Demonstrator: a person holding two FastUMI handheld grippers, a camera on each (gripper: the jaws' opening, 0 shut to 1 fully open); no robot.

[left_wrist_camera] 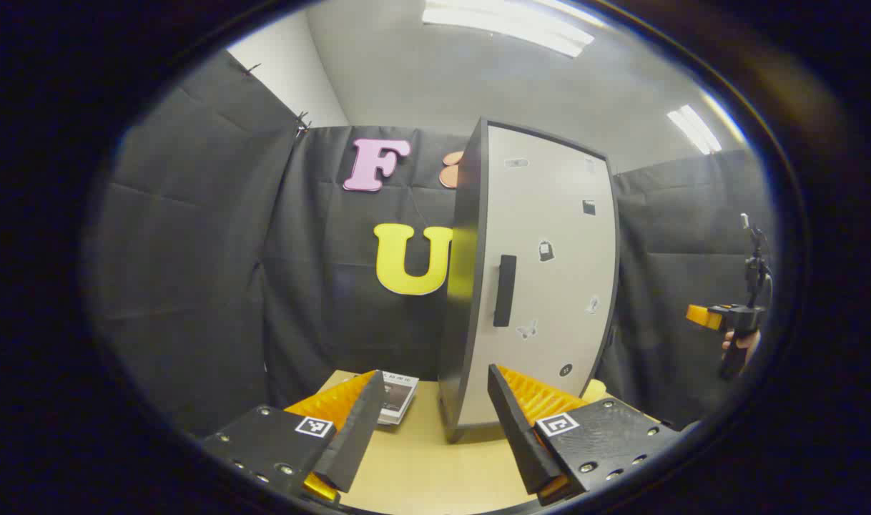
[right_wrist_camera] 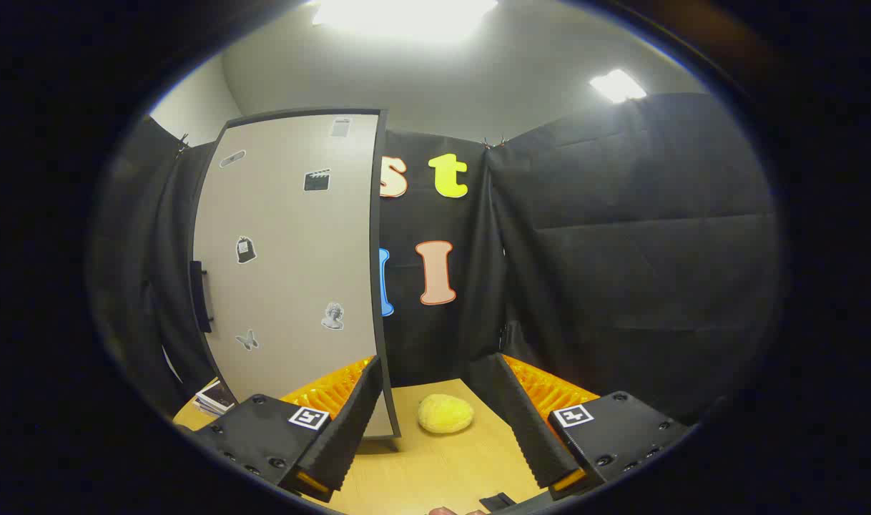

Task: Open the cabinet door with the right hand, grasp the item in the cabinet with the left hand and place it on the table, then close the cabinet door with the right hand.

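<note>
With the cabinet (left_wrist_camera: 535,286) door seen shut, its handle (left_wrist_camera: 505,290) untouched, and a yellow lemon-like item (right_wrist_camera: 445,413) already lying on the table (right_wrist_camera: 435,472) beside it, both the left gripper (left_wrist_camera: 430,429) and right gripper (right_wrist_camera: 435,429) are held back, spread and empty, apparently because the work is judged done.

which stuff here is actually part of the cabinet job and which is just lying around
Part of the job:
cabinet, door shut
door handle
table
left gripper, open
right gripper, open

Just lying about:
booklets on the table beside the cabinet
yellow lemon-like thing on the table; whether it came from the cabinet, I cannot tell
</note>
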